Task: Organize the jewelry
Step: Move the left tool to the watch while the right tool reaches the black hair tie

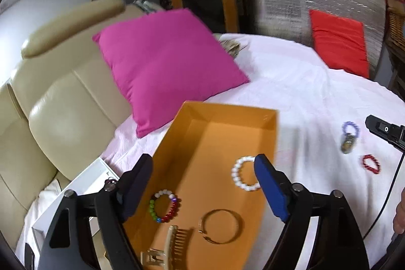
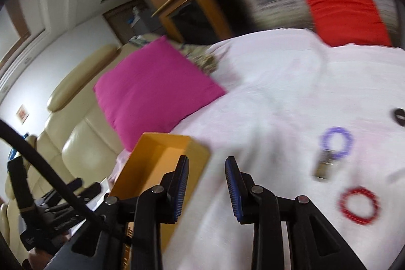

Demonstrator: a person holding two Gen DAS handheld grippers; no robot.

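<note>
- The left hand-held gripper [image 1: 202, 184] is seen spread wide over the orange box [image 1: 272, 123], with nothing held between its fingers.
- The right hand-held gripper [image 2: 207, 187] is also seen parted and empty, poised above the white sheet [image 2: 265, 98] just beside the box's near corner.
- Inside the orange box a white bead bracelet [image 1: 244, 177] is found close to the left gripper's right finger, though contact cannot be told.
- A multicoloured bead bracelet [image 1: 165, 205], a gold bangle [image 1: 219, 226] and a beige hair claw [image 1: 168, 246] are laid further back in the box.
- On the sheet, well apart from the box, a purple bead bracelet [image 2: 336, 141] is seen with a small metallic piece [image 2: 324, 167] touching it, and a red bead bracelet [image 2: 359, 203] lies near them.
- A small dark object [image 2: 399, 116] is seen at the sheet's right edge; what it is cannot be told.
- A magenta cushion [image 1: 164, 65] is propped beyond the box against a cream sofa [image 1: 63, 98], and a red cushion [image 2: 346, 12] is placed at the far side.
</note>
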